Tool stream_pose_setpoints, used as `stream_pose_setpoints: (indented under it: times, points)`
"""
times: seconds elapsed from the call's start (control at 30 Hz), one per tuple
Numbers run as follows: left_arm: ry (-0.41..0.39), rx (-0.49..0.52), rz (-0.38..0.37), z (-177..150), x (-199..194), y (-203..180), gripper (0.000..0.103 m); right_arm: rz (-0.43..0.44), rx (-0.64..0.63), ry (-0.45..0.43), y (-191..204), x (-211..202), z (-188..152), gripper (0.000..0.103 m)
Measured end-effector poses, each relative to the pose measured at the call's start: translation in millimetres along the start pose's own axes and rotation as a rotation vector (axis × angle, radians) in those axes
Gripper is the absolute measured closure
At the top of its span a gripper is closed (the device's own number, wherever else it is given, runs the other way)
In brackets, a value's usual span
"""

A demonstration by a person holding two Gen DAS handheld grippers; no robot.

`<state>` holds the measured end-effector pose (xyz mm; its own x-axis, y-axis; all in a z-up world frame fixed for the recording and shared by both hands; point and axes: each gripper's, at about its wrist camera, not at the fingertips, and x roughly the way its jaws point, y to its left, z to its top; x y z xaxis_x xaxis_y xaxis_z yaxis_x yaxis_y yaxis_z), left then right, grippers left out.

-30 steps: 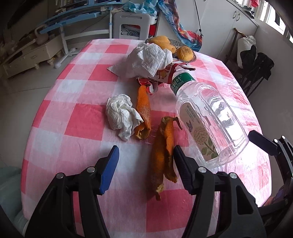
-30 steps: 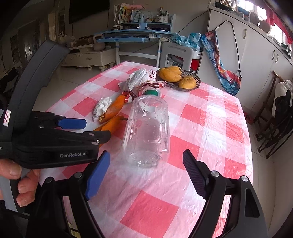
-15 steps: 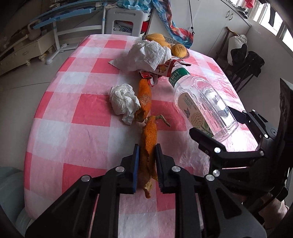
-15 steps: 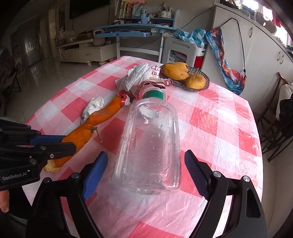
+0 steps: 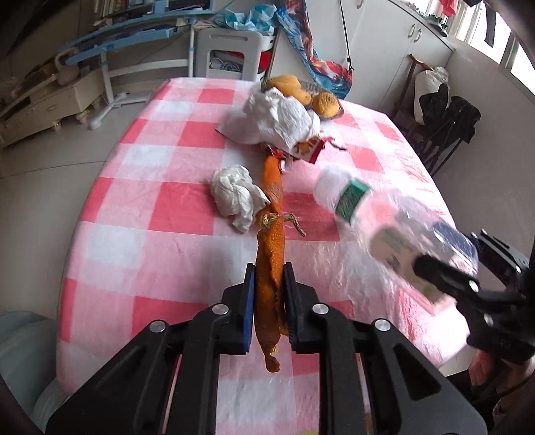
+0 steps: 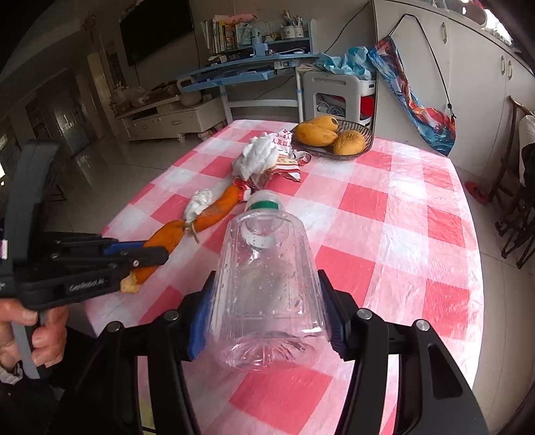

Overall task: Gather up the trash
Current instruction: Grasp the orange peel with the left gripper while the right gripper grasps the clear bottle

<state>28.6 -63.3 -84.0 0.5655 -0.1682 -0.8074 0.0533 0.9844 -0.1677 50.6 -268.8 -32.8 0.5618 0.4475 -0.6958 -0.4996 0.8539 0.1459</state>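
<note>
Counter (image 5: 140, 267) layout: crumpled tissue (image 5: 234, 195) left of peel strip (image 5: 272, 182); fruit basket (image 6: 362, 134) behind; bottle (image 5: 394, 227) right.

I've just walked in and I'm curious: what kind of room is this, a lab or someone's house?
Most likely a home's living and dining room. A table with a checked cloth holds a fruit basket, and behind it stand a TV above a low cabinet and a desk with books.
</note>
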Motion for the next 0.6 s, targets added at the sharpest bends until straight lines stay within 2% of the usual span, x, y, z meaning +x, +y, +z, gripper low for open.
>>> stream_pose_setpoints:
  times: [0.2, 0.6]
  points:
    - [-0.016, -0.005, 0.019, -22, -29, 3, 0.087, 0.06, -0.056, -0.002, 25, -37, -24, 0.048]
    - [-0.027, 0.047, 0.063, -73, -78, -2, 0.087, 0.157, -0.19, -0.019, 90, -92, -61, 0.048]
